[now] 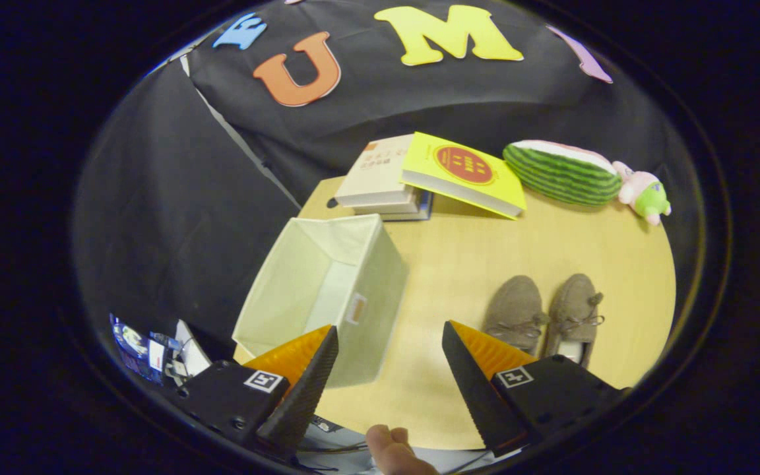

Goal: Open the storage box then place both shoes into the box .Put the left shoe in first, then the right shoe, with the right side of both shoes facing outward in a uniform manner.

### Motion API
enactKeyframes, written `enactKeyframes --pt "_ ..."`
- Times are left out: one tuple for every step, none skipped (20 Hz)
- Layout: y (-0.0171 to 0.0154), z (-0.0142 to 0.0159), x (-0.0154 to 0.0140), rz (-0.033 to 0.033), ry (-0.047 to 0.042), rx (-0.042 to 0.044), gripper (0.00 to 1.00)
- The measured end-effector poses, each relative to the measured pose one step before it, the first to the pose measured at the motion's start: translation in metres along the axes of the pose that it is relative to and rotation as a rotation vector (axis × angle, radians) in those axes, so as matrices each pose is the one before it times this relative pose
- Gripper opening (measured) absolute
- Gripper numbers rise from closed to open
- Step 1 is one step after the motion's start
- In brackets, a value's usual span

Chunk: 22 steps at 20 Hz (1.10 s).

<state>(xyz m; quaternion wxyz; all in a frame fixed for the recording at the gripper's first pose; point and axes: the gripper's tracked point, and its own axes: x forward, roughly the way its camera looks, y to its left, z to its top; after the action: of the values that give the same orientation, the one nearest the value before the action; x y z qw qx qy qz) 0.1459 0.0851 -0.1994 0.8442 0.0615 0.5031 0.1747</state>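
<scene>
Storage box (327,290) open-topped on bench (459,264), at ten o'clock ahead of the gripper (390,359); jaws spread wide, holding nothing. Soft fabric walls: likely to slide or buckle if bumped. Further right, at one o'clock, left shoe (515,310) touching right shoe (574,309); risks nudging both, snagging laces, or taking the wrong shoe first.

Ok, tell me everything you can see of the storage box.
The storage box is a pale cream cube that looks like fabric over stiff panels. Its top is open and its inside shows nothing in it. A small pull tab sits on the side facing the shoes. It stands near the corner of the wooden table, in front of the stacked books. The gripper is open; one finger overlaps the box's near corner, contact unclear.
</scene>
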Motion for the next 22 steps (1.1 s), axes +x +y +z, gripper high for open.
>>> enactKeyframes --pt "-0.01309 -0.00556 0.00066 -0.01932 0.01389 0.01212 1.0" --pt "-0.01228 -0.00526 0.00151 -0.01429 0.01901 0.01146 1.0" --pt "-0.00955 -0.00474 0.00252 -0.00245 0.01325 0.01327 1.0" --pt "-0.00898 -0.00312 0.00388 -0.00665 0.01917 0.01578 1.0" --pt "-0.0106 -0.00468 0.00367 -0.00847 0.0232 0.01121 1.0" --pt "-0.00887 -0.00268 0.00341 -0.01007 0.01596 0.01687 1.0" --pt "-0.00597 -0.00328 0.00256 -0.00932 0.01399 0.01562 1.0" --pt "-0.00516 -0.00224 0.00286 -0.00439 0.01224 0.01214 1.0" --pt "-0.00558 -0.00599 0.00348 -0.00464 0.02234 -0.00407 1.0" --pt "-0.00731 -0.00474 0.00191 -0.01672 0.02331 -0.0132 1.0" --pt "-0.01191 -0.00478 0.00279 -0.04479 0.02327 -0.01461 1.0" --pt "-0.0125 -0.00579 0.00277 -0.05247 0.03049 -0.00891 1.0" --pt "-0.00663 -0.00455 0.0023 -0.02965 0.02133 -0.00388 1.0" --pt "-0.00506 -0.00379 0.00279 -0.01884 0.02069 0.00123 1.0" --pt "-0.00119 -0.00241 0.00231 -0.00638 0.00447 0.01107 0.99" --pt "-0.00117 -0.00093 0.00322 -0.00312 0.0031 0.00852 0.97" --pt "-0.00212 0.0001 0.00397 -0.00245 0.0029 0.00666 0.96" --pt "-0.00238 0.001 0.00593 -0.00794 -0.00124 0.00585 0.93" --pt "-0.00372 -0.0021 0.00528 -0.00951 0.01689 0.00383 0.86" --pt "-0.00009 -0.00379 0.00477 0.00369 0.02289 0.00675 0.8" --pt "-0.00214 -0.00201 0.005 -0.00545 0.02402 0.00962 0.72" --pt "-0.00243 0.00166 0.00492 -0.01036 0.00189 0.01559 0.61"
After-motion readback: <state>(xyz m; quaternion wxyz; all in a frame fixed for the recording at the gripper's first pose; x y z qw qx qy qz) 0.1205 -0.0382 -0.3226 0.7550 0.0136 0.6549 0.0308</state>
